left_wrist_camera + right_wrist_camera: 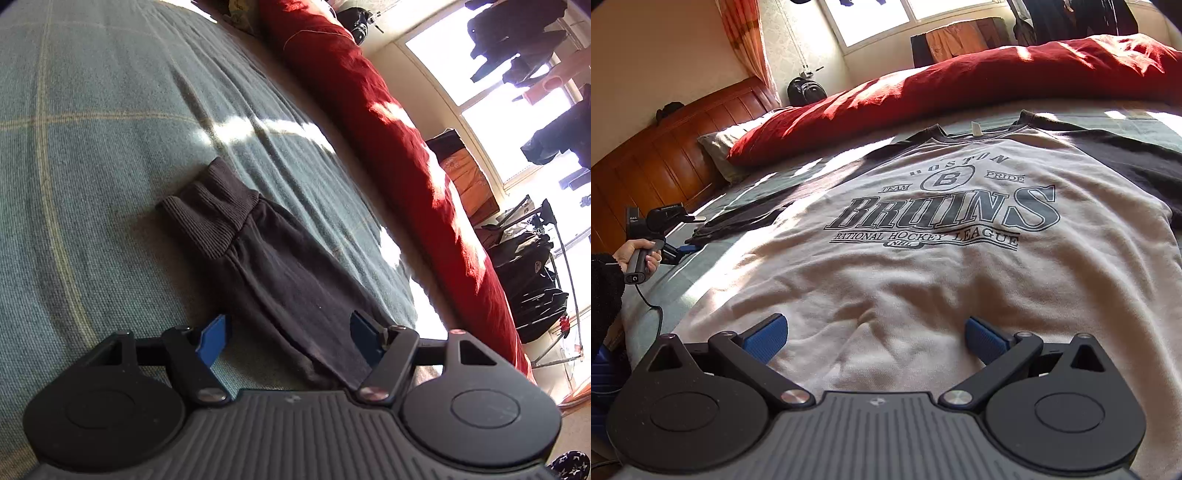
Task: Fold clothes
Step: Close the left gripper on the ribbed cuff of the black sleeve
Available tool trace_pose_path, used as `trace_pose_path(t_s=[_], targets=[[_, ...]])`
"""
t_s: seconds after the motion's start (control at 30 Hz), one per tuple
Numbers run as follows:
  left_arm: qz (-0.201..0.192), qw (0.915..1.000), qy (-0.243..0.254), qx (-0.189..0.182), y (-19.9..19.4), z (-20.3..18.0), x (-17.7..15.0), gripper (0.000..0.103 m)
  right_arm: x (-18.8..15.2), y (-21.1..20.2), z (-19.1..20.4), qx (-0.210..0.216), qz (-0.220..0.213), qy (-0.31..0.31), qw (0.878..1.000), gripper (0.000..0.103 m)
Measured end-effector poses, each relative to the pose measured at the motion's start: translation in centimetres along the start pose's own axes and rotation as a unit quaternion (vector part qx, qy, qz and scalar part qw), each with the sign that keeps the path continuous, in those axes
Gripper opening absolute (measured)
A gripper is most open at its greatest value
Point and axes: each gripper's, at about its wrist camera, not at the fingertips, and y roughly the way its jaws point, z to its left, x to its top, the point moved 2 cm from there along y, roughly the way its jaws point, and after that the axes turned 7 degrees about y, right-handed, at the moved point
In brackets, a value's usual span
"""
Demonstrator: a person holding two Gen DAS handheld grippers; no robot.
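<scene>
A white sweatshirt [923,258] with a "Bruins" print and dark sleeves lies flat, front up, on the bed. My right gripper [875,332] is open just above its lower part, nothing between the blue pads [764,334]. The left sleeve [280,266] stretches away from me, its ribbed cuff [214,210] at the far end. My left gripper [290,338] is open and straddles this sleeve near the blanket; the left pad stands clear of the cloth, and the right pad [364,338] is at its edge. In the right wrist view a hand [635,254] holds the left gripper [683,249] at the sleeve's tip [738,221].
A grey-green checked blanket [92,147] covers the bed. A red duvet [960,85] is bunched along the far side, with a pillow [716,144] and wooden headboard [665,155] at the left. A backpack [805,90] and a rack of dark clothes [532,280] stand by the window.
</scene>
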Motion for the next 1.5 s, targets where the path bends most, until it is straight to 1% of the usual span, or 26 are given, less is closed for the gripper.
trace_pose_path(t_s=[0.17,0.23,0.37,0.43,0.47,0.53,0.63,0.7,0.77,0.8,0.83,0.9,0.93,1.0,1.17,1.2,1.33,1.4,1.43,1.5], targets=[[-0.025,0.9997,-0.001,0.002,1.2,0.4,1.0,0.070,0.0,0.1,-0.2,0.005,-0.003,0.002,1.000,0.103],[-0.036,0.9994,-0.001,-0.001,1.5,0.7,1.3,0.072,0.0,0.1,-0.2,0.005,-0.005,0.001,1.000,0.103],[-0.047,0.9989,0.002,0.001,2.2,0.8,2.2,0.072,-0.2,0.2,-0.1,0.003,-0.006,-0.006,1.000,0.103],[-0.054,0.9985,0.002,0.006,2.4,0.7,2.4,0.071,-0.2,0.2,0.0,0.002,-0.007,-0.008,1.000,0.103],[-0.057,0.9983,0.000,0.009,2.5,0.7,2.5,0.069,-0.2,0.2,-0.1,0.003,-0.007,-0.008,1.000,0.103],[-0.065,0.9978,-0.002,0.009,2.1,0.5,2.1,0.069,-0.2,0.2,-0.1,0.004,-0.007,-0.007,1.000,0.103],[-0.065,0.9976,0.024,0.005,1.4,0.2,0.9,0.068,-0.1,0.2,-0.2,0.005,-0.007,-0.005,1.000,0.103],[-0.065,0.9972,0.034,0.018,1.8,0.1,1.1,0.062,-0.1,0.2,-0.2,0.006,-0.008,-0.004,1.000,0.103],[-0.066,0.9964,0.038,0.036,2.3,-0.1,1.7,0.061,-0.1,0.2,-0.2,0.006,-0.008,-0.004,1.000,0.103],[-0.067,0.9960,0.040,0.045,2.6,-0.2,2.0,0.057,-0.1,0.2,-0.2,0.006,-0.008,-0.004,1.000,0.103],[-0.068,0.9954,0.042,0.054,2.9,-0.3,2.3,0.053,-0.1,0.2,-0.1,0.006,-0.008,-0.003,1.000,0.103],[-0.062,0.9924,0.063,0.086,3.0,-0.9,2.2,0.040,-0.1,0.2,-0.2,0.007,-0.008,-0.003,1.000,0.103],[-0.059,0.9904,0.076,0.099,3.0,-1.2,2.1,0.038,-0.1,0.2,-0.2,0.007,-0.008,-0.003,1.000,0.103],[-0.053,0.9869,0.094,0.120,2.9,-1.6,2.1,0.025,-0.1,0.2,-0.2,0.008,-0.009,-0.003,1.000,0.103],[-0.035,0.9794,0.126,0.154,2.7,-3.1,2.3,0.020,-0.1,0.1,-0.2,0.008,-0.009,-0.002,1.000,0.103],[-0.034,0.9788,0.133,0.152,2.6,-3.6,2.3,0.017,-0.1,0.1,-0.2,0.008,-0.009,-0.003,1.000,0.103],[-0.032,0.9755,0.162,0.146,2.4,-5.9,2.2,0.016,0.0,-0.2,0.0,0.008,-0.010,-0.003,1.000,0.103],[-0.030,0.9750,0.173,0.136,2.2,-7.2,2.1,0.016,0.1,-0.5,0.1,0.009,-0.010,-0.001,1.000,0.103],[-0.030,0.9741,0.180,0.133,2.1,-7.9,2.1,0.016,0.3,-0.7,0.1,0.012,-0.011,0.002,1.000,0.103],[-0.030,0.9724,0.194,0.126,1.8,-9.5,2.0,0.014,0.6,-1.5,0.1,0.036,-0.021,0.017,0.999,0.103]])
